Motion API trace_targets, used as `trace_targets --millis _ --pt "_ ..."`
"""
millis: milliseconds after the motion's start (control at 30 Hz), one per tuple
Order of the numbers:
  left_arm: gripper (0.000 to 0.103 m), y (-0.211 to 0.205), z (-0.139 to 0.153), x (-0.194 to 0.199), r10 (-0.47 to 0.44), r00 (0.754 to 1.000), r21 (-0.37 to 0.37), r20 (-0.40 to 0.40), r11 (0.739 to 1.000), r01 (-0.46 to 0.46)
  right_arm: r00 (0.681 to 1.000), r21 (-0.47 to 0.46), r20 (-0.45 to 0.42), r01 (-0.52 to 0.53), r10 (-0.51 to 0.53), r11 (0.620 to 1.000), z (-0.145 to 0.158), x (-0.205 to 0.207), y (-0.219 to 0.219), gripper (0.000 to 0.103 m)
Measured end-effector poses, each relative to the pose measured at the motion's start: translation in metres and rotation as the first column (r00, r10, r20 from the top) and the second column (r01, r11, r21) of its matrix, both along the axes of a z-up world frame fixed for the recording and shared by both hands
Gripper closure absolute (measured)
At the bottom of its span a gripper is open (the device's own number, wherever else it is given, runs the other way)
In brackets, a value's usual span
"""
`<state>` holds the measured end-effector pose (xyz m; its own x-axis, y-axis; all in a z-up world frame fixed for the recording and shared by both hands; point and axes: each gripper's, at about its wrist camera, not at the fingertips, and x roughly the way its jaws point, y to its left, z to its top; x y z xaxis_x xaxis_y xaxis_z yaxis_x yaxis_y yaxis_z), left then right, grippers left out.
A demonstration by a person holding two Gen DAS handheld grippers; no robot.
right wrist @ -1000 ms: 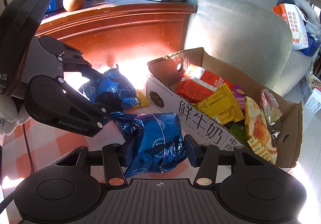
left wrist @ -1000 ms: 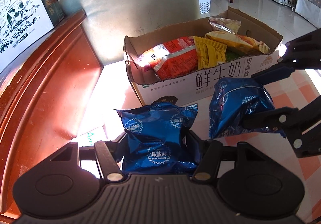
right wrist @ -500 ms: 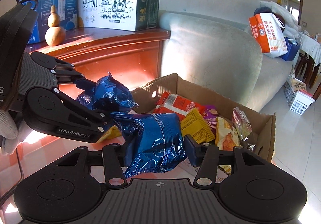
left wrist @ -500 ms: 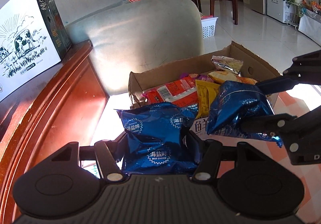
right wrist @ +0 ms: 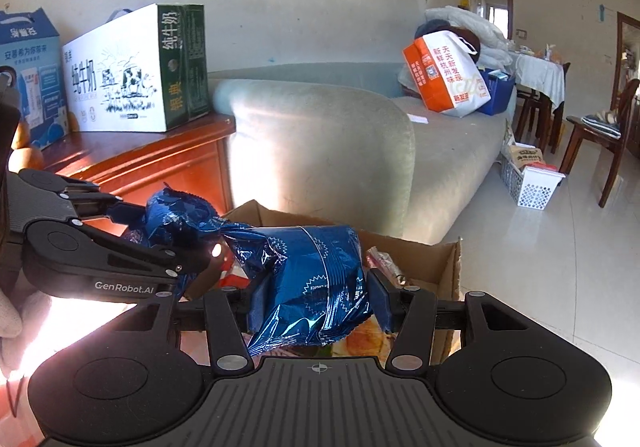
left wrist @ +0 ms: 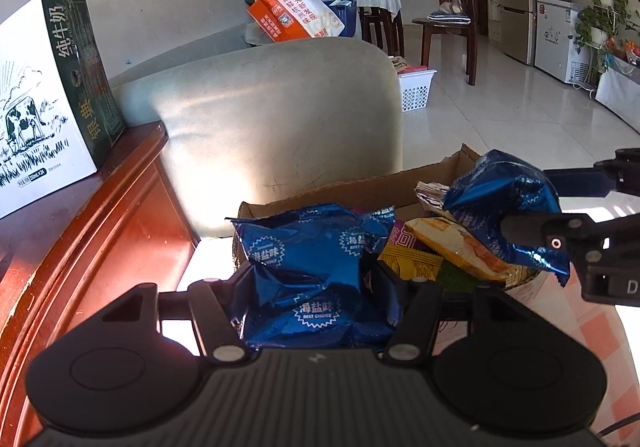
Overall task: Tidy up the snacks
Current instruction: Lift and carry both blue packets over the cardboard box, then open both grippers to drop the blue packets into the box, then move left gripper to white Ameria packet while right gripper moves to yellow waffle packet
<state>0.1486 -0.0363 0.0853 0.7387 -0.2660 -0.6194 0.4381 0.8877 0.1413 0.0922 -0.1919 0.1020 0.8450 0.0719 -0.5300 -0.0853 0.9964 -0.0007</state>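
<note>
Fingers (left wrist: 384, 287) of the left gripper (left wrist: 316, 287) press in from both sides on a blue foil snack packet (left wrist: 316, 279), which fills the lower centre of the left wrist view and bulges above the jaws. In the right wrist view the same gripper (right wrist: 188, 243) enters from the left edge, its black linkage marked with white lettering, with the crumpled blue packet (right wrist: 176, 215) pinched at its tip.

Across from it, the right gripper (right wrist: 316, 303) is clamped on a second blue packet (right wrist: 308, 279), held at lower centre of its own view with a seam running across the foil. From the left wrist view this gripper (left wrist: 532, 203) reaches in from the right edge, and its packet (left wrist: 500, 203) hangs at middle right, over the open box.

Just behind both packets sits the cardboard box (left wrist: 360, 191), its flaps open. Inside it, in the left wrist view, lie a yellow sachet (left wrist: 412, 263) and an orange-and-cream snack bag (left wrist: 456, 247), with a silvery wrapper (left wrist: 430, 193) further back. The right wrist view shows the box's far wall (right wrist: 424, 259) at centre right.

Behind the box rises a grey-green sofa arm (left wrist: 280, 111). On the left, a red-brown wooden cabinet (left wrist: 100, 223) carries a white and green milk carton (left wrist: 44, 95) printed with a cow. An orange and white bag (right wrist: 444, 75) rests on the sofa in the upper right of the right wrist view, and a white basket (right wrist: 532, 187) stands on the tiled floor.
</note>
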Motion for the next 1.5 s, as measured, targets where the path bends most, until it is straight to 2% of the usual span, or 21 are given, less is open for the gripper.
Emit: trace_targets --millis 433,600,633,700,767,800,900,967,1233,1500 --pt "0.043 -0.013 -0.02 0.038 0.036 0.997 -0.034 -0.064 0.999 -0.038 0.985 0.112 -0.043 0.169 -0.166 0.979 -0.01 0.029 -0.028 0.053" --pt "0.042 -0.016 -0.024 0.049 0.054 0.996 -0.052 -0.068 0.997 -0.057 0.968 0.175 -0.078 0.249 -0.238 0.953 -0.02 0.044 -0.038 0.051" --pt "0.039 -0.017 -0.027 0.052 0.056 0.996 -0.048 -0.072 0.997 -0.06 0.961 0.184 -0.092 0.273 -0.26 0.944 -0.023 0.046 -0.04 0.05" --pt "0.022 -0.017 -0.031 0.054 0.07 0.995 -0.034 -0.066 0.997 -0.072 0.951 0.197 -0.115 0.305 -0.287 0.932 -0.026 0.05 -0.044 0.039" --pt "0.014 -0.014 -0.03 0.054 0.083 0.995 -0.042 -0.059 0.995 -0.086 0.946 0.201 -0.119 0.321 -0.302 0.926 -0.027 0.05 -0.045 0.028" --pt "0.012 -0.012 -0.027 0.054 0.089 0.994 -0.053 -0.061 0.994 -0.092 0.946 0.202 -0.114 0.322 -0.304 0.925 -0.026 0.049 -0.045 0.024" --pt "0.011 -0.006 -0.017 0.052 0.106 0.993 -0.091 -0.052 0.99 -0.111 0.952 0.217 -0.103 0.304 -0.287 0.928 -0.023 0.046 -0.043 0.024" --pt "0.01 -0.004 -0.013 0.05 0.113 0.993 -0.088 -0.043 0.989 -0.116 0.958 0.222 -0.102 0.284 -0.267 0.933 -0.021 0.045 -0.04 0.022" --pt "0.01 0.008 -0.012 0.043 0.152 0.987 -0.015 -0.055 0.988 -0.153 0.982 0.142 -0.087 0.181 -0.17 0.973 -0.019 0.04 -0.011 0.018" --pt "0.01 0.034 -0.016 0.032 0.174 0.983 0.054 -0.052 0.984 -0.171 0.993 0.124 -0.101 0.073 -0.06 0.99 -0.022 0.031 0.015 0.018"
